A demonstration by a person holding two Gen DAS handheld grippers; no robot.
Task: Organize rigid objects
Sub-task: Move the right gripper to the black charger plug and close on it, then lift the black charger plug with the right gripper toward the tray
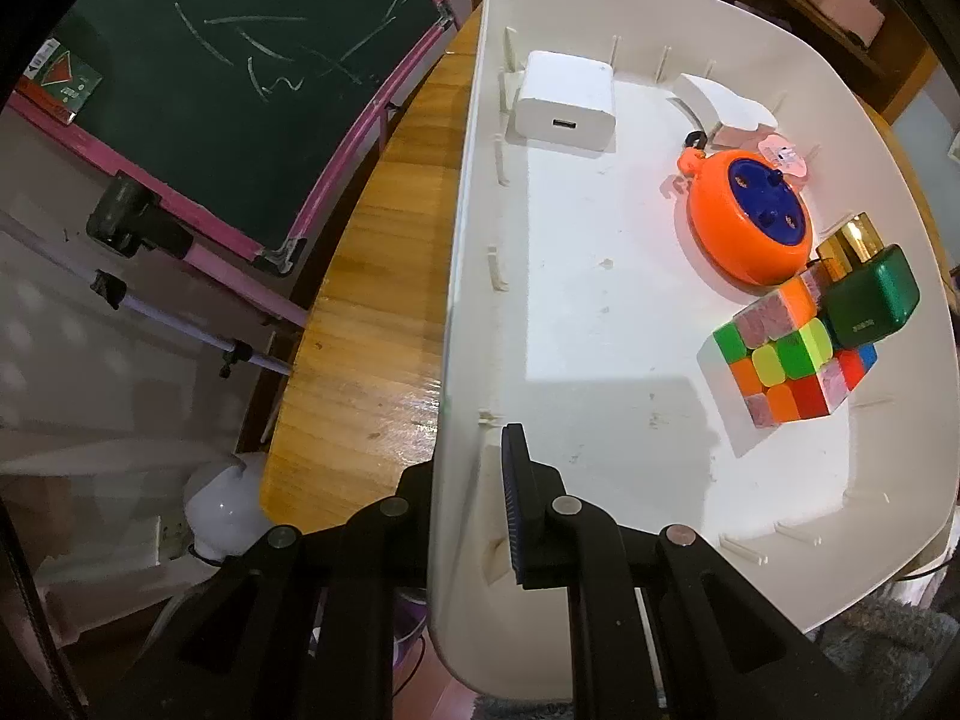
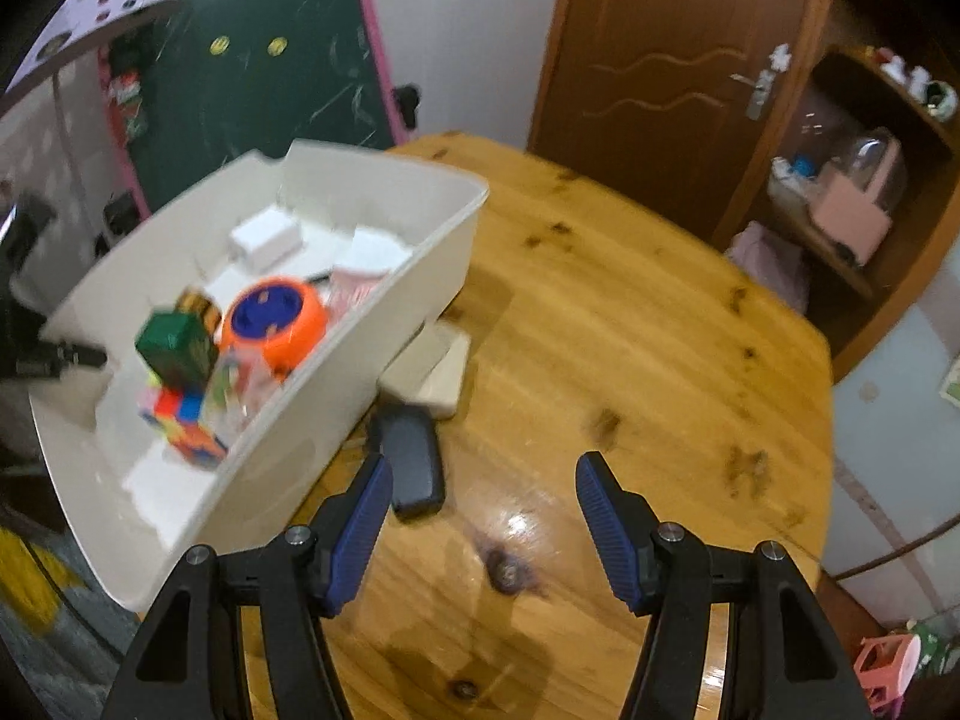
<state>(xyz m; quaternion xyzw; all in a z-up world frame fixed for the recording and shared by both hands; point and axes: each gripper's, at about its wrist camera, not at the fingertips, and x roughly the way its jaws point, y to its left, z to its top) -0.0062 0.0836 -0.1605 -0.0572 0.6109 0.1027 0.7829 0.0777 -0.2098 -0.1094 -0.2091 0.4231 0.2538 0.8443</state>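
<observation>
With 5 or more items already in the white bin (image 1: 600, 312), the left gripper (image 1: 474, 516) clamped its rim while the empty, half-open right gripper (image 2: 483, 516) faced the black case (image 2: 411, 462) at 11 o'clock, still unbinned

White bin (image 1: 468, 276), orange-and-blue reel (image 1: 747, 222), multicoloured cube (image 1: 786, 360), dark-green box (image 1: 873, 300).

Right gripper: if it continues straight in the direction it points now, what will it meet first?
Probably the bare wooden table. The right gripper is open and empty. The black flat object lies just left of its line, near the left finger; depth is unclear.
</observation>
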